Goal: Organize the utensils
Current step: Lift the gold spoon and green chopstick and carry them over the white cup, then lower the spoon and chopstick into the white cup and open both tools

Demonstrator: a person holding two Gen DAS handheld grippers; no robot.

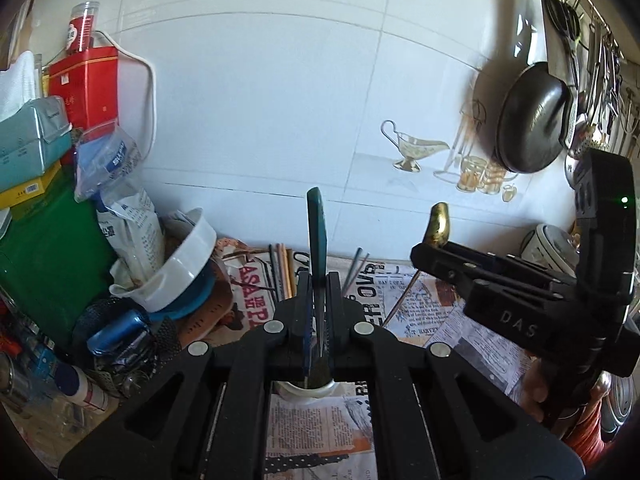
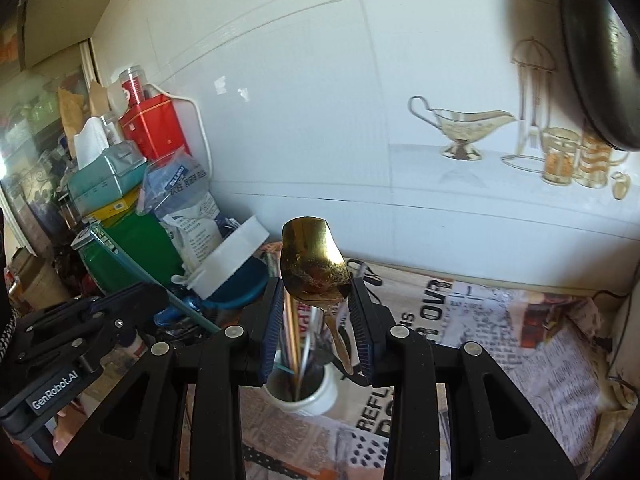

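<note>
Left wrist view
Left gripper (image 1: 319,312): pinching the teal utensil (image 1: 316,232) upright, directly above the white cup (image 1: 316,390).
Teal utensil: flat, edge-on, lower end hidden behind the jaws, so contact with the white cup cannot be told.
White cup: just below the jaws, standing on the newspaper-print cloth (image 1: 420,312).
Right gripper (image 1: 436,254): right of the white cup, seen side-on, gold spoon (image 1: 439,226) bowl sticking up at its tip.
Chopsticks (image 1: 282,268): behind the white cup, left of the teal utensil.
Black pan (image 1: 532,120): hung on the wall, well up and right of the white cup.

Right wrist view
Right gripper (image 2: 318,328): jaws spread, pads apart on either side of the gold spoon (image 2: 314,260); grip on the spoon cannot be told.
Gold spoon: bowl up, handle sloping down to the right rim of the white cup (image 2: 304,394).
White cup: between and below the jaws, thin sticks standing inside.
Left gripper (image 2: 132,300): left of the white cup, clamped on the teal utensil (image 2: 160,280), which slants toward the cup.
White tub (image 2: 228,264): tilted, behind and left of the white cup.
</note>
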